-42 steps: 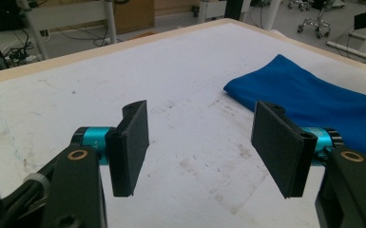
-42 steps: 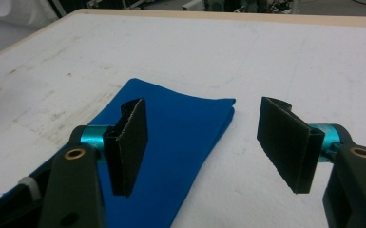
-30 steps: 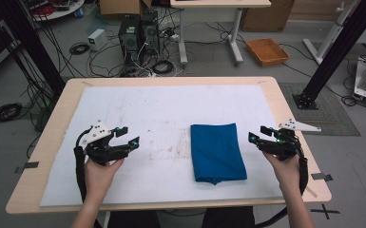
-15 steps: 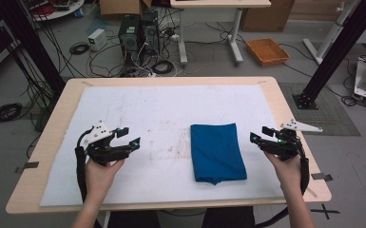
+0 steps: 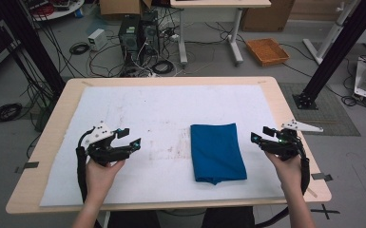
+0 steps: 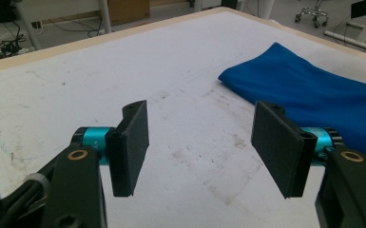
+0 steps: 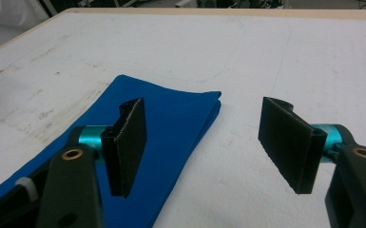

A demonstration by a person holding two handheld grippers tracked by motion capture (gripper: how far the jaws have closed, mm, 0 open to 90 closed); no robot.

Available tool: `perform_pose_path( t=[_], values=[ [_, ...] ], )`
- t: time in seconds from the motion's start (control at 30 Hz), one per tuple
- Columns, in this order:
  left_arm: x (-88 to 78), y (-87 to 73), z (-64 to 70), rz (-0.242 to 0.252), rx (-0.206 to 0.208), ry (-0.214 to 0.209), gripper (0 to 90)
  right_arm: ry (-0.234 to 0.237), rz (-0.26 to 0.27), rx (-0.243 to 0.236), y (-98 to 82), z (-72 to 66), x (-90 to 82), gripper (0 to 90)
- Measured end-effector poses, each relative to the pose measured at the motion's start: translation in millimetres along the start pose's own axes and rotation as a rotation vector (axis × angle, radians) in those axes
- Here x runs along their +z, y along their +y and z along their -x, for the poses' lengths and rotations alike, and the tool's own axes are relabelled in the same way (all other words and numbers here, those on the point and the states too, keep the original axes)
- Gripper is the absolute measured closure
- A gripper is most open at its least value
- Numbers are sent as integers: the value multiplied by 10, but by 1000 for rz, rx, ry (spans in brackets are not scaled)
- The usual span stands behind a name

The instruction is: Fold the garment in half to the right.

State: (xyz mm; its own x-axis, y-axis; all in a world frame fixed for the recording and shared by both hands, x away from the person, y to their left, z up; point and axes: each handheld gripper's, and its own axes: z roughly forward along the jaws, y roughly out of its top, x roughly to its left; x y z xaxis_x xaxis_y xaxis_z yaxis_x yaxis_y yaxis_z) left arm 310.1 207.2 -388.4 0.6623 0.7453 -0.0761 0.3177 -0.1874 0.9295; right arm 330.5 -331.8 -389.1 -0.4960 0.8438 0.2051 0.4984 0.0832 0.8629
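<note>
With both the left gripper (image 5: 129, 137) and right gripper (image 5: 260, 134) released (nothing held), a careless pinch risked unfolding the folded blue cloth (image 5: 217, 151) between them.

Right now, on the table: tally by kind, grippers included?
Blue folded cloth: 1
White table cover: 1
Grippers, both open and apart from the cloth: 2 (left gripper, right gripper)
Total: 4
</note>
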Motion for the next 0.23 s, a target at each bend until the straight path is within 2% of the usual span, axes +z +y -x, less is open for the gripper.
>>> perform_pose_path(
  t=[0.23],
  values=[
    [7,2,7,-1,1,1,378,1,-5,-2,-9,14,15,328]
  ],
)
